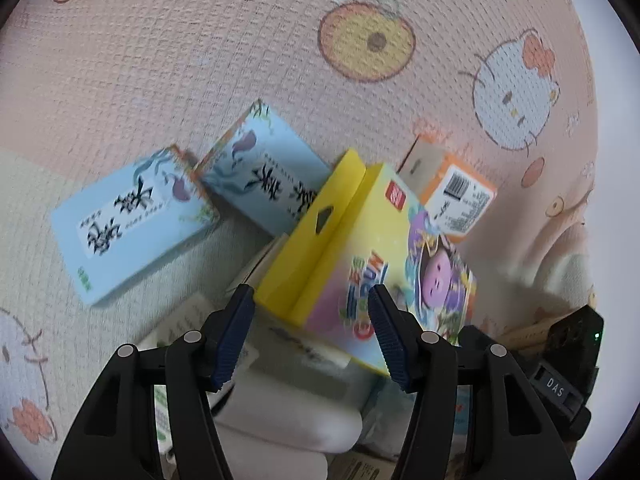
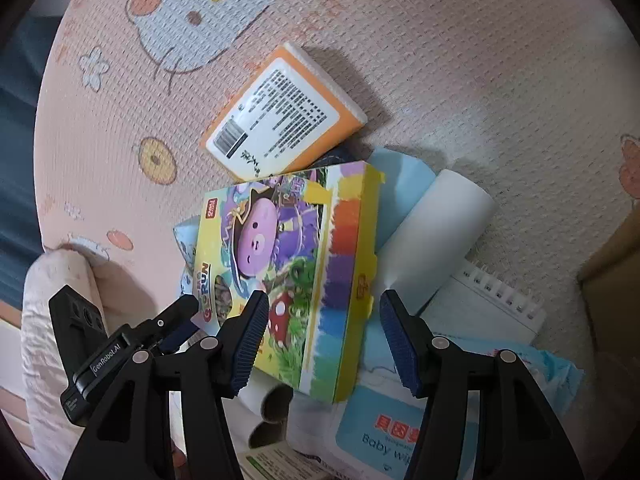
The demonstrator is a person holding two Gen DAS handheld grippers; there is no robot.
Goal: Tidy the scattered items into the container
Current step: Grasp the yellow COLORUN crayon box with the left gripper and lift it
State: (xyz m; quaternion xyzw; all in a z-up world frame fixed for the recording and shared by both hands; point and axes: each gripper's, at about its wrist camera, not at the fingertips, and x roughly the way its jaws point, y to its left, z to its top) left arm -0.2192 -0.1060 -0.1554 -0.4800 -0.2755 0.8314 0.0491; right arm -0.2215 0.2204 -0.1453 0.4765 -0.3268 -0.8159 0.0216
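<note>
Two grippers are hovering w/ jaws apart, nothing clamped: left gripper point(image 1: 312, 330) and right gripper point(image 2: 322, 338) both angled down over the colourful cartoon box point(image 2: 288, 272), which lies tilted atop a pile (white roll point(image 2: 436, 236), baby-wipes pack point(image 2: 384, 432), notepad point(image 2: 492, 308)) on the play mat point(image 2: 440, 60). Orange box point(image 2: 284, 114) sits just behind; two blue boxes point(image 1: 132, 220) seen in left view. Cardboard container edge point(image 2: 616, 264) prob. at right. Step judged: approach/pre-grasp. Next: jaws to be lowered astride the cartoon box, then closed.

Pink cartoon-print play mat point(image 1: 200, 60)
</note>
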